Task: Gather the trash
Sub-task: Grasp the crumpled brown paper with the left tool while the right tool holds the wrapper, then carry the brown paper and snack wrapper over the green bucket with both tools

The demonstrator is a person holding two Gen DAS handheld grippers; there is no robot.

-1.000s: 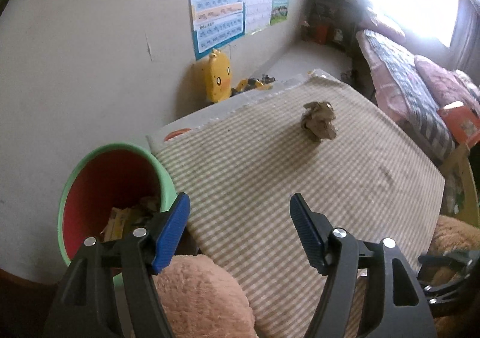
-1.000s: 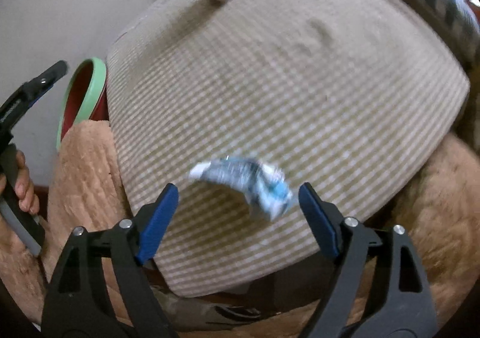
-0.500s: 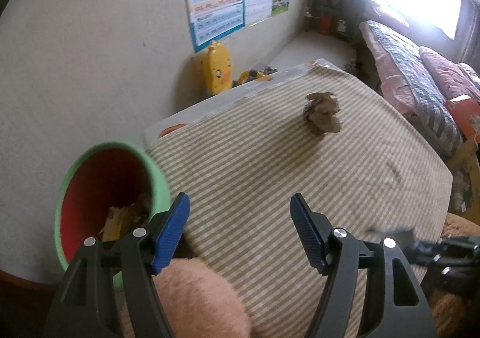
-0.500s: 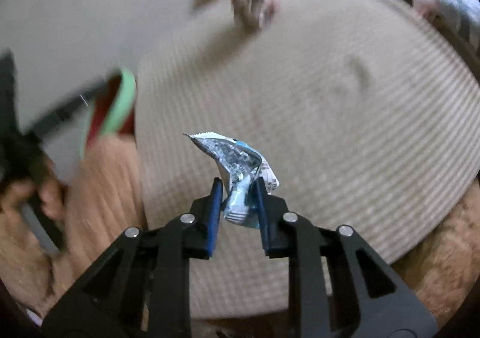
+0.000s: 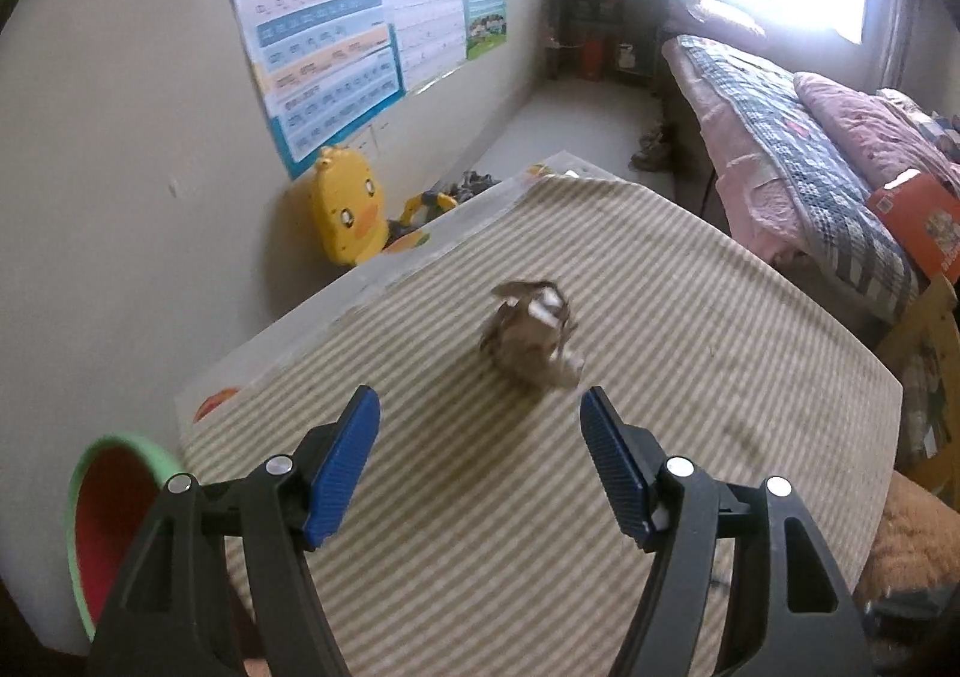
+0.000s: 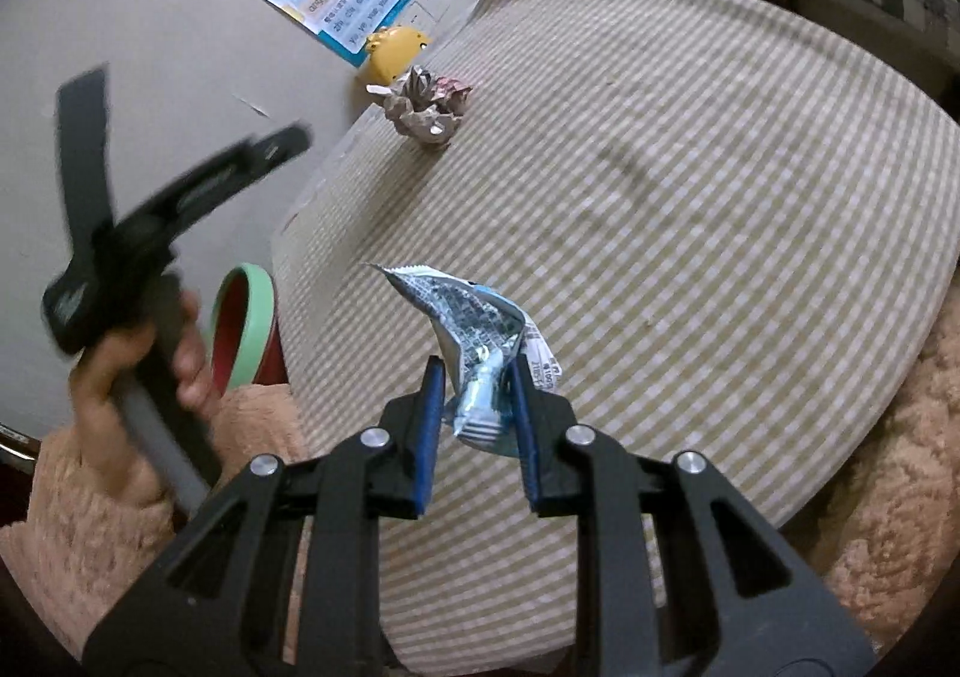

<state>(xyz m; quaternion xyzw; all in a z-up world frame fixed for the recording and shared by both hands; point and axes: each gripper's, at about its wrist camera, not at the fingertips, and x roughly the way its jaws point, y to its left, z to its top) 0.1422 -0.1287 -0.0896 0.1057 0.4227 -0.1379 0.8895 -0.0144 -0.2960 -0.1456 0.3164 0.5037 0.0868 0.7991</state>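
Left wrist view: you are bringing your left gripper (image 5: 479, 425), jaws wide and empty, closer to the crumpled brown paper wad (image 5: 531, 338) at 12 o'clock; a second ago it was farther off. The green-rimmed red bin (image 5: 102, 503) is sitting at 8 o'clock.

Right wrist view: your right gripper (image 6: 477, 413), open a second ago, is now clamping the crinkled blue-and-white wrapper (image 6: 474, 326), lifting it off the striped beige cloth (image 6: 690, 197). Binning it looks next.

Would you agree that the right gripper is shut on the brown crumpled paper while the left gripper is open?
Not quite: the right wrist view shows the right gripper shut on the blue-and-white wrapper. The brown crumpled paper lies free on the table. The left gripper is indeed open.
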